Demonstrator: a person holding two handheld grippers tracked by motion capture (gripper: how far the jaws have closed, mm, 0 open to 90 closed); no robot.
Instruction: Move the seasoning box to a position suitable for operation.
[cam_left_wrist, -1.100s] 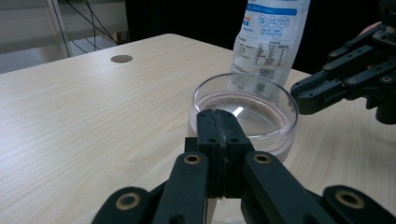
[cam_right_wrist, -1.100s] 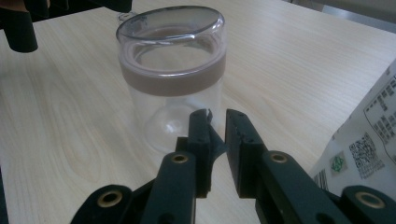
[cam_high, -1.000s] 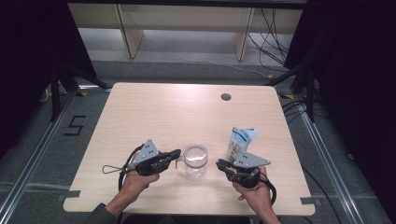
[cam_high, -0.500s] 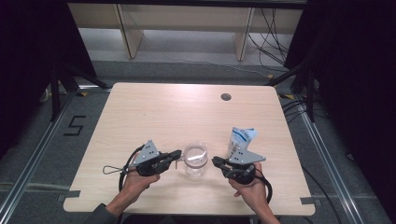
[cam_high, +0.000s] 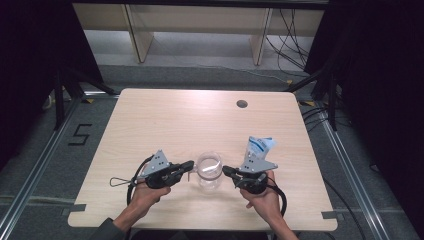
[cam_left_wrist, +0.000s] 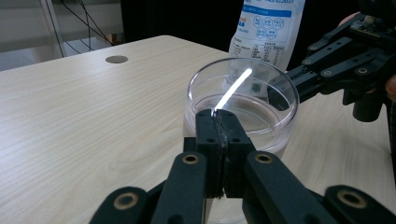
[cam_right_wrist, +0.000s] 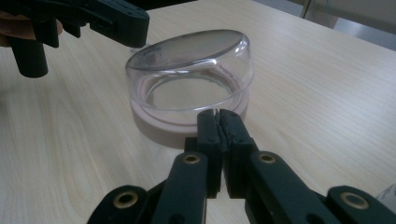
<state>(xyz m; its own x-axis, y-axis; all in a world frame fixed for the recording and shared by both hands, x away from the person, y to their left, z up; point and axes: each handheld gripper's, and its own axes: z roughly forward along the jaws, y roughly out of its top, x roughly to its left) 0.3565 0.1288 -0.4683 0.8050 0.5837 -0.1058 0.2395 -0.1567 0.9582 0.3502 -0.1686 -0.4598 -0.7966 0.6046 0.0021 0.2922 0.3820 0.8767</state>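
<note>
A clear round dish (cam_high: 209, 169) (cam_left_wrist: 243, 93) (cam_right_wrist: 187, 70) sits on a pale pink base (cam_right_wrist: 154, 126) near the table's front middle. My left gripper (cam_high: 190, 164) (cam_left_wrist: 218, 116) is shut, and its tips rest at the dish's left rim. My right gripper (cam_high: 225, 170) (cam_right_wrist: 218, 114) has just been closing and is now shut. Nothing shows between its jaws, and its tips stand against the pink base on the right side. Each gripper also appears across the dish in the other's view: the right gripper (cam_left_wrist: 280, 86) and the left gripper (cam_right_wrist: 140, 28).
A white and blue printed pouch (cam_high: 259, 147) (cam_left_wrist: 266, 28) stands upright just behind my right gripper. The wooden table (cam_high: 165, 120) has a round cable hole (cam_high: 242, 104) (cam_left_wrist: 116, 59) at the far right. Floor rails and cables lie around the table.
My right gripper has edged left toward the dish. The left gripper and the dish have stayed where they were.
</note>
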